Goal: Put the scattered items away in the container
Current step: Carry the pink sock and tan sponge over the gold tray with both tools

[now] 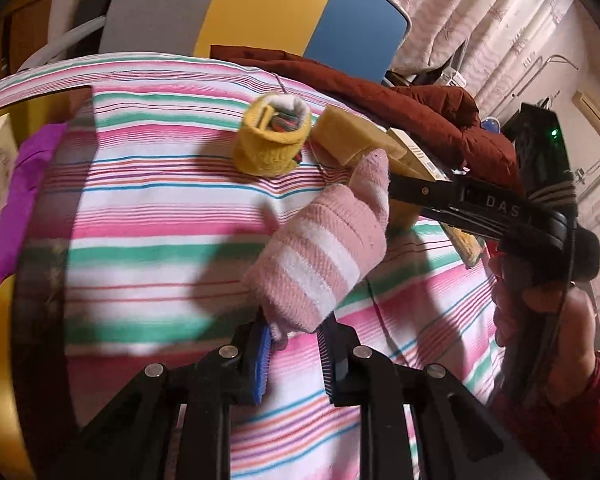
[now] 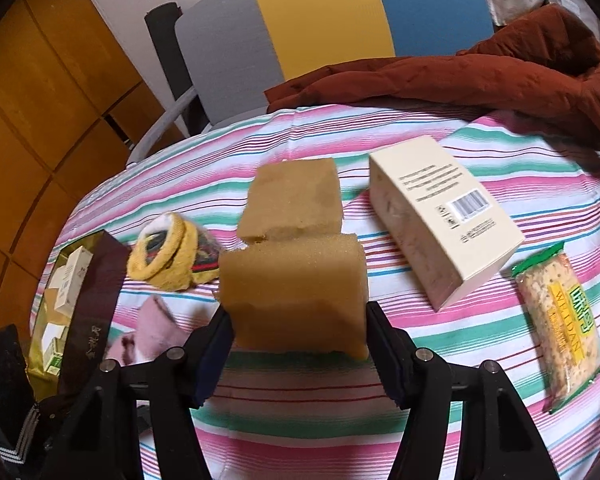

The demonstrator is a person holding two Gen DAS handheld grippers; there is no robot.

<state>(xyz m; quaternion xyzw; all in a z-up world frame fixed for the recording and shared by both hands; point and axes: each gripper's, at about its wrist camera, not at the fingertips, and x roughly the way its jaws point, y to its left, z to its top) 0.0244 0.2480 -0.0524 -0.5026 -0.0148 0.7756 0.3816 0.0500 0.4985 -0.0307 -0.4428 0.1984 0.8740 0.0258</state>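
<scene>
striped cloth [image 2: 500,184] under both; left fingers [image 1: 292,354] clamp a pink sock [image 1: 324,256], right fingers [image 2: 300,354] clamp a sponge [image 2: 296,292].

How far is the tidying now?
Done: small boxes already lie in the dark container. In hand: left gripper holds the pink sock; right gripper holds the sponge. Left: yellow sock roll, cream box, snack pack.

Porous foam sponge [image 2: 296,292], knitted sock [image 1: 324,252], glossy wrapper [image 2: 560,328]
</scene>
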